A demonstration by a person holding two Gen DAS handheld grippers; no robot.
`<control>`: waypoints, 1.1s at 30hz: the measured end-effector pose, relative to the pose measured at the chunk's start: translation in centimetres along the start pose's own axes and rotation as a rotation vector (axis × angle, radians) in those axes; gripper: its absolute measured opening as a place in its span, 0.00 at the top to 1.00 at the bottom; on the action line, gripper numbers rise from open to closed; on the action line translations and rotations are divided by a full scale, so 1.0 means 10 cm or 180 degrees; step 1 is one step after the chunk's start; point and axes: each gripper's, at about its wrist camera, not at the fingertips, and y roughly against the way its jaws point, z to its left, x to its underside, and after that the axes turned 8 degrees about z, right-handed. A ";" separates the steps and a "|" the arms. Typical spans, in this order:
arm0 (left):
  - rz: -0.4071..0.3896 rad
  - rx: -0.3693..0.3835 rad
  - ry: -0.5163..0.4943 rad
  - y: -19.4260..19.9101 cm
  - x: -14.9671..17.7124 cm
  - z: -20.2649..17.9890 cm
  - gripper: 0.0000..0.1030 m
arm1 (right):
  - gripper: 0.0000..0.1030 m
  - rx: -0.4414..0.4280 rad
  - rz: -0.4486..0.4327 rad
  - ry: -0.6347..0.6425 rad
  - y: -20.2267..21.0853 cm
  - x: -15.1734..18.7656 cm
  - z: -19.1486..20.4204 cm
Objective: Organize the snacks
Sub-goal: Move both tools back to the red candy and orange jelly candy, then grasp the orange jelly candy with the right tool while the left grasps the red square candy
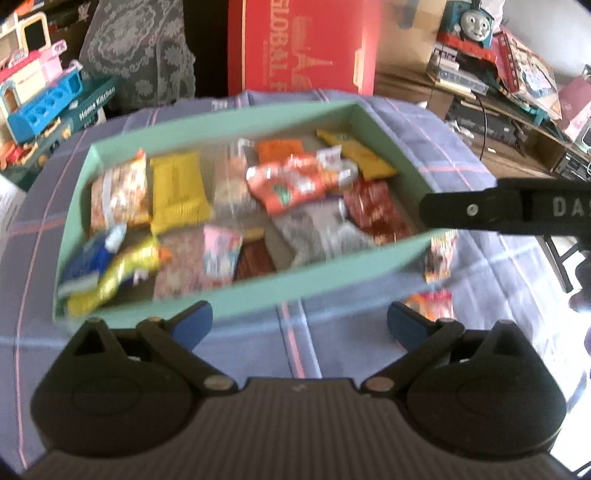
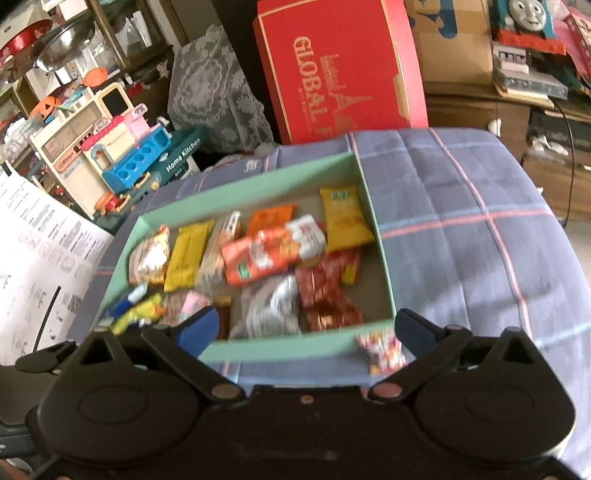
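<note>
A shallow green box [image 1: 258, 118] [image 2: 295, 345] sits on a blue plaid cloth and holds several snack packets, among them an orange pouch [image 1: 288, 184] [image 2: 266, 254] and a yellow bar [image 1: 177, 192] [image 2: 188, 254]. My left gripper [image 1: 299, 323] is open over the cloth just before the box's near wall, with nothing between its blue pads. My right gripper [image 2: 303, 328] is open at the near wall too, nothing in it. A small red-and-white packet [image 2: 382, 350] [image 1: 439, 254] lies on the cloth outside the box by the near right corner. Part of the right gripper [image 1: 498, 210] shows in the left wrist view.
A red cardboard box [image 2: 340, 70] stands behind the table. Toy kitchen sets [image 2: 99, 151] crowd the left, a blue toy train [image 1: 472, 26] and stacked boxes the right. A second small packet [image 1: 434, 304] lies on the cloth. White printed paper [image 2: 40, 258] leans at the left.
</note>
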 end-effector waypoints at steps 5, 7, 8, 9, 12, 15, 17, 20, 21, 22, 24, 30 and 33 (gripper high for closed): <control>0.0162 0.0045 0.0089 -0.05 0.33 0.01 0.00 | 0.00 -0.0023 0.0085 -0.0083 0.05 0.31 -0.06; 0.0207 0.0047 0.0123 -0.06 0.45 0.01 0.00 | 0.00 -0.0033 0.0133 -0.0113 0.06 0.42 -0.08; 0.0222 0.0049 0.0144 -0.06 0.50 0.01 0.00 | 0.00 -0.0038 0.0155 -0.0126 0.05 0.47 -0.09; 0.0242 0.0053 0.0165 -0.06 0.55 0.02 0.00 | 0.00 -0.0043 0.0182 -0.0137 0.05 0.52 -0.10; 0.0291 0.0057 0.0217 -0.07 0.68 0.04 0.00 | 0.00 -0.0058 0.0253 -0.0171 0.03 0.64 -0.12; 0.0337 0.0060 0.0242 -0.08 0.78 0.05 0.00 | 0.00 -0.0059 0.0291 -0.0214 0.01 0.75 -0.16; 0.0389 0.0066 0.0230 -0.12 0.83 0.04 0.00 | 0.00 -0.0032 0.0299 -0.0238 0.00 0.81 -0.18; 0.0429 0.0010 0.0184 -0.20 0.86 0.00 0.00 | 0.05 -0.0010 0.0309 -0.0278 -0.01 0.86 -0.21; 0.0427 -0.0024 0.0166 -0.21 0.87 0.00 0.00 | 0.06 -0.0004 0.0309 -0.0281 -0.02 0.86 -0.21; 0.0423 -0.0060 0.0147 -0.23 0.88 0.00 0.00 | 0.07 0.0005 0.0305 -0.0276 -0.02 0.86 -0.20; 0.0421 -0.0131 0.0113 -0.25 0.89 0.03 0.00 | 0.13 0.0014 0.0317 -0.0236 -0.04 0.84 -0.19; 0.0440 -0.0186 0.0250 -0.29 0.88 0.31 0.00 | 0.29 0.0108 0.0335 -0.0112 -0.18 0.76 -0.10; 0.0418 -0.0239 0.0344 -0.28 0.87 0.47 0.00 | 0.34 0.0119 0.0309 -0.0100 -0.25 0.70 -0.07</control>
